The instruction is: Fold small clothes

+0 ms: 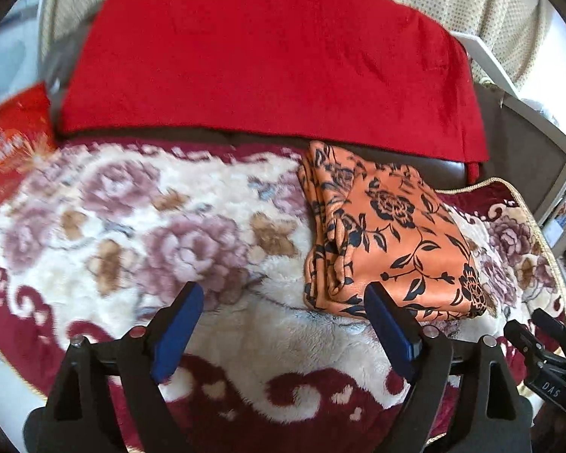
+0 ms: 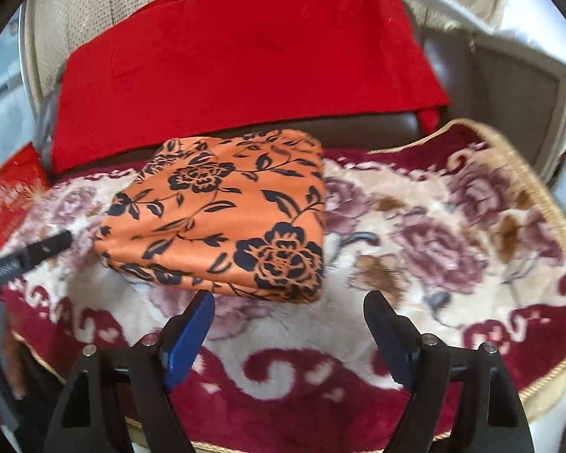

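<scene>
An orange garment with black flowers lies folded into a thick rectangle on the floral plush blanket. In the left wrist view it lies at the right, its near corner just beyond my left gripper's right finger. That gripper is open with only blanket between its blue pads. In the right wrist view the orange garment sits just beyond my right gripper, which is open and holds nothing. The other gripper's black tip shows at the left edge.
A red cloth drapes over the dark sofa back behind the blanket. A red printed box stands at the far left. A grey-white frame and beige curtain are at the right. The blanket's gold-trimmed edge curves at the right.
</scene>
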